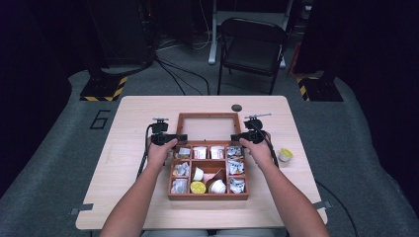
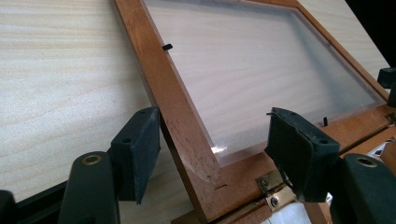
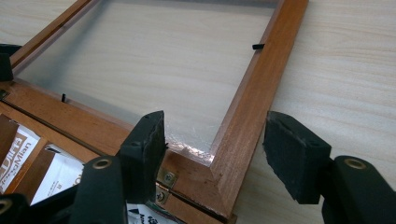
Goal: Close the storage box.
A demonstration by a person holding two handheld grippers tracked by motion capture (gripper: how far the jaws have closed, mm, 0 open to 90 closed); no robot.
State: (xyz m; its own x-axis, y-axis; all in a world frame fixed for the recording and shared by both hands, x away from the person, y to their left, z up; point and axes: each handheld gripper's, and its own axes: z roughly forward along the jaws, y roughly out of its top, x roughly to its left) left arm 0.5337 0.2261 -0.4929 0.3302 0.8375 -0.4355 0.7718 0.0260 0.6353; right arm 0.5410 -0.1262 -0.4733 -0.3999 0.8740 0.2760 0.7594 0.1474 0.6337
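The pale wood-grain desk carries a reddish-brown wooden box, its square compartments holding crinkled foil packets and small round cups. Its lid, a wooden frame around a clear pane, lies flat open behind the box, joined by small brass hinges. The left gripper is spread wide, straddling the lid's left rail at the hinge corner, grasping nothing. The right gripper likewise gapes around the right rail, pads apart from the wood.

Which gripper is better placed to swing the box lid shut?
Roughly even, slight edge right. The right gripper straddles the lid frame squarely at its hinge corner; the left gripper does likewise, less centred. Both are open.
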